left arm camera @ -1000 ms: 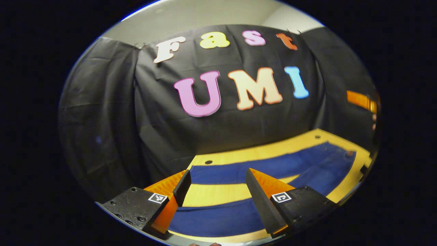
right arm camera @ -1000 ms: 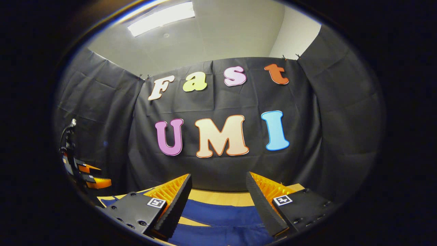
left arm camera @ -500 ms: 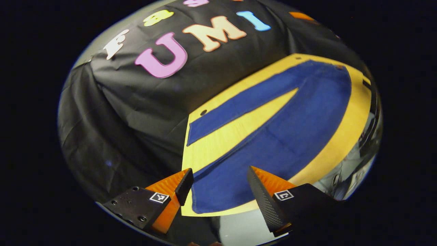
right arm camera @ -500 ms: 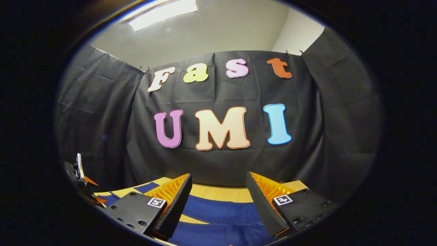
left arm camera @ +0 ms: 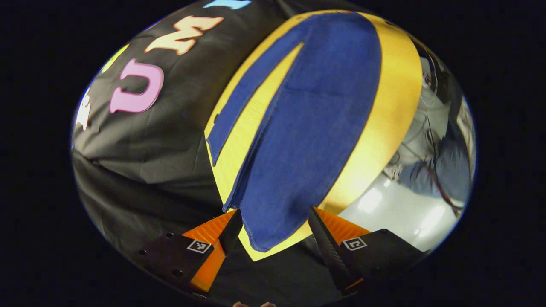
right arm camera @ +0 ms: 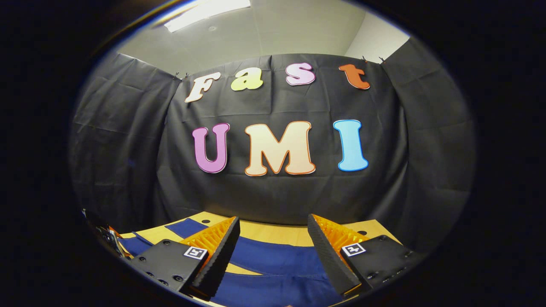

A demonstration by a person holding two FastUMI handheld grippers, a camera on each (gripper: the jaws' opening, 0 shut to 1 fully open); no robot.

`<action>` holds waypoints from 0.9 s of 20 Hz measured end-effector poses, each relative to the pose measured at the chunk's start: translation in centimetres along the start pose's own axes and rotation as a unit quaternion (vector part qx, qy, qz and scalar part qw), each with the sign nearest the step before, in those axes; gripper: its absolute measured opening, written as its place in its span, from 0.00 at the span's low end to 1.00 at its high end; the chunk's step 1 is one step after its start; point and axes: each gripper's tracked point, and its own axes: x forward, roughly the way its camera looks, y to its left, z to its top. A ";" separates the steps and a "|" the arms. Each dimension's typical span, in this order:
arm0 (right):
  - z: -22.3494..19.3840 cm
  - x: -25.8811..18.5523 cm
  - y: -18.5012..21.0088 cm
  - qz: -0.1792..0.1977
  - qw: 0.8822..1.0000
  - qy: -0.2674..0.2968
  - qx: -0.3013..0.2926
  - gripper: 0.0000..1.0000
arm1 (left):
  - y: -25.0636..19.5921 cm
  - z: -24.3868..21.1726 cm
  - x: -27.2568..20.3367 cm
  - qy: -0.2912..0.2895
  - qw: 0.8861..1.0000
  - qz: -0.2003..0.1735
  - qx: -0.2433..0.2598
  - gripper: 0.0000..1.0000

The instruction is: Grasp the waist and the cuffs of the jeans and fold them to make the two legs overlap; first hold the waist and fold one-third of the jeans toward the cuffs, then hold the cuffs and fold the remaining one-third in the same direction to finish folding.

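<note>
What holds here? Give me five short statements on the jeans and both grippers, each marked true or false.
1. The jeans lie flat on the wooden table. True.
2. The two legs already overlap. False: they lie spread apart, with bare table between them.
3. The left gripper is open. True.
4. The right gripper is clamped on the waist. False: its fingers stand apart, holding nothing.
5. The jeans are red. False: they are blue.

Lower part of the jeans (right arm camera: 273, 273) lost past the bottom edge of the right gripper view. Left edge there: blurred other gripper (right arm camera: 111, 238), state unreadable. Right side of the left gripper view: smeared person (left arm camera: 448, 170), details indistinct.
</note>
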 end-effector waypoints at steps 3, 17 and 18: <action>-0.5 0.3 -0.5 -0.006 1.000 0.006 -0.013 0.95 | -1.7 -0.4 1.0 0.005 0.999 -0.032 0.029 0.96; -3.0 0.5 -0.9 -0.025 0.999 0.029 -0.019 0.98 | -1.0 1.7 4.0 -0.024 0.995 -0.063 0.078 0.74; -3.4 0.6 -1.0 -0.027 0.999 0.033 -0.017 0.98 | -1.2 2.1 4.3 -0.026 0.994 -0.071 0.078 0.70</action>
